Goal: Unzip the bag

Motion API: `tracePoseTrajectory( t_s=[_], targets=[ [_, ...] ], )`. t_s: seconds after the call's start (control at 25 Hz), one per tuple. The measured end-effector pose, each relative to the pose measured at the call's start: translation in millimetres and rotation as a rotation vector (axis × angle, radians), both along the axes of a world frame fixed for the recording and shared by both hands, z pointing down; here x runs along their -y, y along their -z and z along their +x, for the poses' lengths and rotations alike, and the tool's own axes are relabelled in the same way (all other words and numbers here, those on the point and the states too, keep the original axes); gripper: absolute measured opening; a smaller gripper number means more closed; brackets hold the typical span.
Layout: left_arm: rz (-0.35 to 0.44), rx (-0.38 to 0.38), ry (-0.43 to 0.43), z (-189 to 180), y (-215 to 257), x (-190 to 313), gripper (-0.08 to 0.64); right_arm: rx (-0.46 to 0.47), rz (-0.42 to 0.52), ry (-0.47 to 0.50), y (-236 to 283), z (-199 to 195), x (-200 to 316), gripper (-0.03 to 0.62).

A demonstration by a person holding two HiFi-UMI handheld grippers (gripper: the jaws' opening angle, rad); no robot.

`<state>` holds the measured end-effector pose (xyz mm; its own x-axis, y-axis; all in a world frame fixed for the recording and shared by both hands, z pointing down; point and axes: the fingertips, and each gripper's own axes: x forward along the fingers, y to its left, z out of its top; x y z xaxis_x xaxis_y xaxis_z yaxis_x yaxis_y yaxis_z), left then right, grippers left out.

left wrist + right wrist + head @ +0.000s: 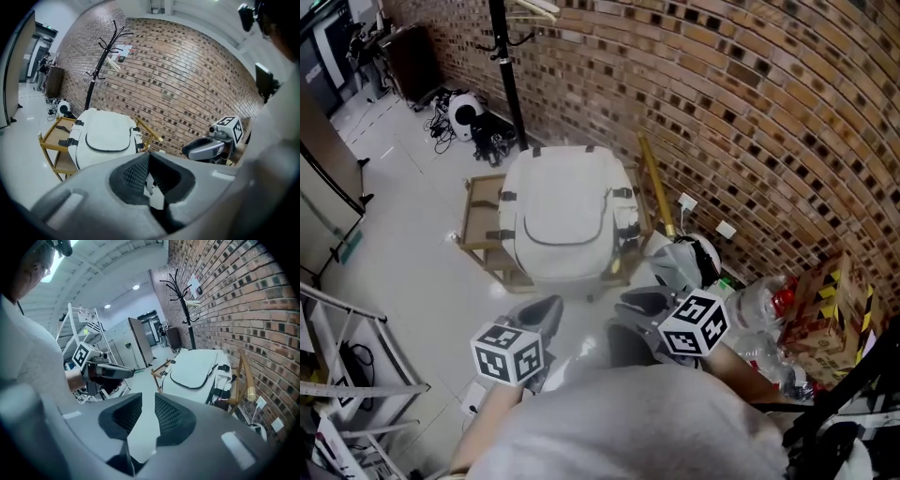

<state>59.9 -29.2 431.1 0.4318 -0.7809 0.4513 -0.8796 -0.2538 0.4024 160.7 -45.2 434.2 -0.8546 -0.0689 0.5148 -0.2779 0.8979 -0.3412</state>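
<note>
Grey clothing (628,422) on the person fills the near edge of the head view, and both tools reach forward from it over the pale floor (412,272). In its own view the left tool (150,176) has its jaws drawn together at the tips with nothing caught in them. The right tool (147,413) stands partly open, with only floor showing through the gap. Neither touches anything.

Well ahead of both, the white bag (562,211) lies flat on a small wooden trolley (478,220) by the brick wall (750,112). It covers the middle and right end, leaves the left end bare and hangs a little past the near edge. A dark curved zip (562,242) runs round its front panel. Its puller is too small to pick out from here.

Likely trouble:
- The puller is tiny, so jaws closing on guesswork could take fabric or one of the black straps (508,198) instead.
- Nothing pins the bag, so tugging the zip with one tool alone would probably drag it toward the overhanging near edge, or bunch the cloth and jam the slider.
- The left tool must open before it can brace the bag.
- The trolley looks light and may shift under a hard pull, towards the coat stand (511,75) or the clutter of plastic (769,309) on the right
</note>
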Motion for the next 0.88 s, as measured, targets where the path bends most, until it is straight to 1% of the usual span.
tracePoseTrajectory(
  t_s=[0.2, 0.32, 0.48, 0.68, 0.8, 0.88],
  targets=[
    [-0.03, 0.022, 0.045, -8, -5, 36, 0.002, 0.0, 0.018, 0.037, 0, -10, 63, 0.107],
    [-0.047, 0.015, 0.075, -13, -8, 62, 0.001, -0.03, 0.07, 0.081, 0, -19, 110, 0.124],
    [-0.061, -0.003, 0.128, -23, -15, 96, 0.002, -0.13, 0.201, 0.163, -9, -32, 169, 0.135],
    [-0.075, -0.018, 0.182, -36, -22, 129, 0.0, -0.245, 0.322, 0.259, -29, -48, 230, 0.158],
    [-0.094, -0.03, 0.217, -42, -30, 140, 0.0, -0.333, 0.431, 0.345, -49, -57, 259, 0.158],
    [-0.109, -0.035, 0.236, -44, -35, 145, 0.002, -0.382, 0.484, 0.406, -63, -61, 274, 0.158]
  ],
)
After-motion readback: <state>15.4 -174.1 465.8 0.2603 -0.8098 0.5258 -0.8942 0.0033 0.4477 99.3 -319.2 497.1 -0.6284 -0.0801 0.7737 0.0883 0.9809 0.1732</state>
